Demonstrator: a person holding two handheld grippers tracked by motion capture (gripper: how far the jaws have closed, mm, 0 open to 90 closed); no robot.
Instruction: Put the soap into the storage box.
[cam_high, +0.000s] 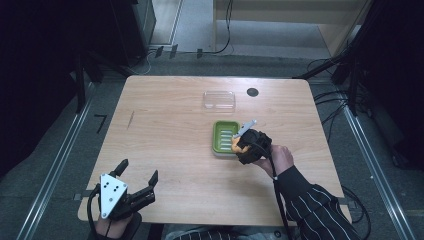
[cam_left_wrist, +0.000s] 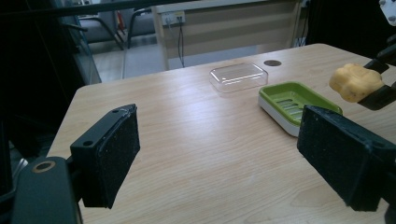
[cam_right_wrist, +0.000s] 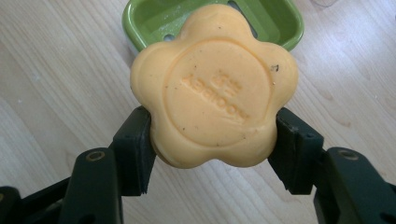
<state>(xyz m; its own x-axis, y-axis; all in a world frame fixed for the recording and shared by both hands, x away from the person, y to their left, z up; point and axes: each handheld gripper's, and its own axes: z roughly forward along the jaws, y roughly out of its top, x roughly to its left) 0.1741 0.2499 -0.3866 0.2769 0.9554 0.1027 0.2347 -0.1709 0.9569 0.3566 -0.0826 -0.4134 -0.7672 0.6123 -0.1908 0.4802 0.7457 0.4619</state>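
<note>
Orange flower-shaped soap bar (cam_right_wrist: 214, 91) is clamped between my right gripper (cam_right_wrist: 214, 140) pads, held just above the near edge of the green plastic soap dish (cam_high: 223, 136). Clear plastic lid (cam_high: 219, 99) lies beyond the dish. My left gripper (cam_high: 137, 175) is well apart from the dish, jaws wide, holding nothing.

Orange flower-shaped soap (cam_right_wrist: 215, 88), held above green soap dish (cam_right_wrist: 149, 21)

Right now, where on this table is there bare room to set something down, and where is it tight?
Bare wood spans the table's left half, between the left tongs and the clear lid. It is crowded right of center: the right tongs hold the orange soap over the green soap dish.
</note>
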